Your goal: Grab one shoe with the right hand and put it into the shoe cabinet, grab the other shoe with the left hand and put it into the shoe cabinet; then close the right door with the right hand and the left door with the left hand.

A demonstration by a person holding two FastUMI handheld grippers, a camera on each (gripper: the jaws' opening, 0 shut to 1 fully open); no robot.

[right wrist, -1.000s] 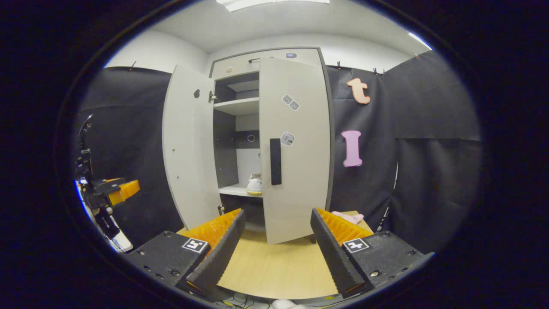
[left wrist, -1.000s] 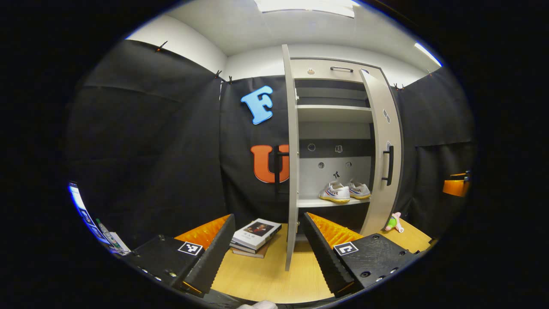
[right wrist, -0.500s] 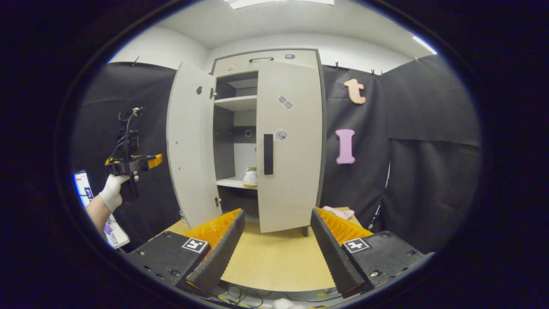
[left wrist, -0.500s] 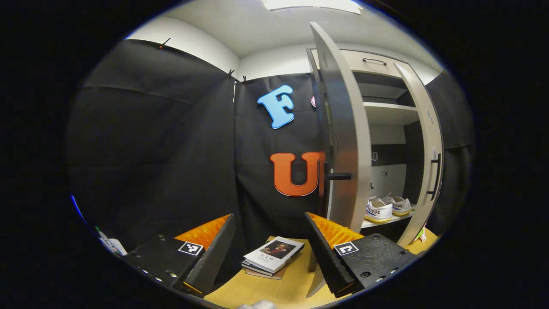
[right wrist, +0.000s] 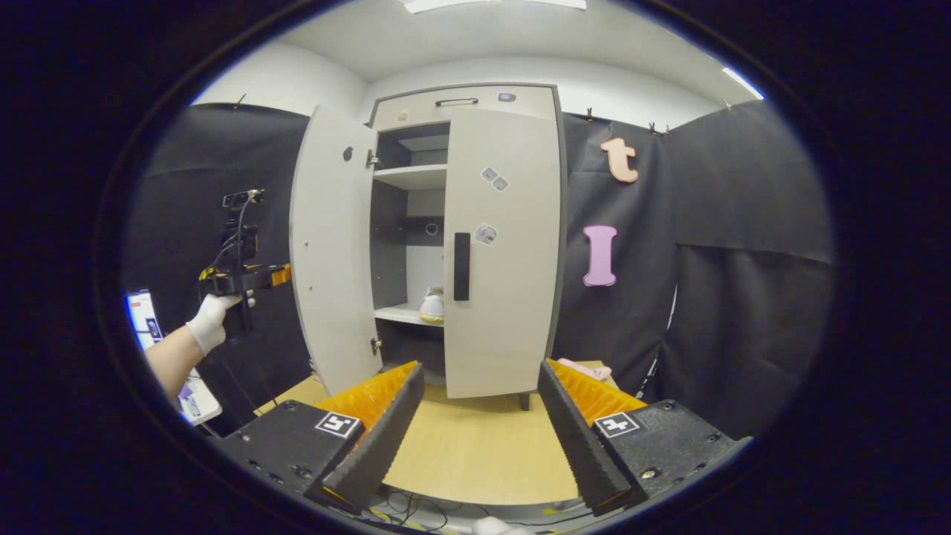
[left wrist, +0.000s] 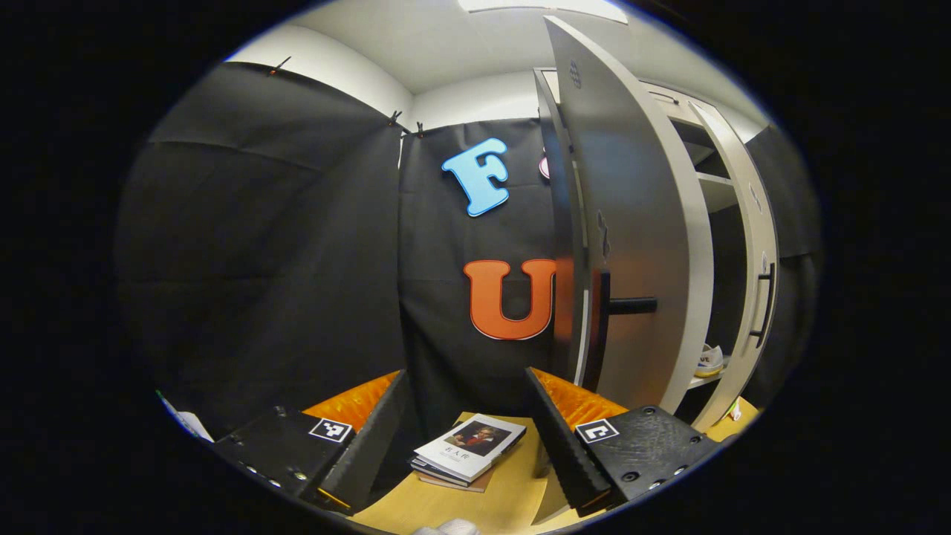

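While you hold both tools up in front of the shoe cabinet (right wrist: 464, 104), each claw stands with its fingers apart and nothing between them.

Start at the left of the right gripper view: your gloved hand (right wrist: 208, 327) grips the left claw (right wrist: 276, 275), which sits just beside the outer face of the left door (right wrist: 330, 245), level with the middle of it; whether it touches the panel you cannot tell from here. That door is swung wide open. Past it, through the gap, one white shoe (right wrist: 432, 306) rests on the lower shelf (right wrist: 405, 315). Next comes the right door (right wrist: 501, 253), lying flush against the cabinet front, its dark handle (right wrist: 461, 266) near its left edge. Your right claw (right wrist: 475, 438) hangs over the wooden bench (right wrist: 475, 453), well apart from the cabinet, facing the right door.

From the left gripper view, the left claw (left wrist: 464, 438) points at the black cloth, with a stack of books (left wrist: 469, 452) on the bench below it. To its right, the left door (left wrist: 639, 245) rises close by, its handle (left wrist: 628, 305) jutting out, and a shoe (left wrist: 710, 360) peeks out on the shelf beyond.
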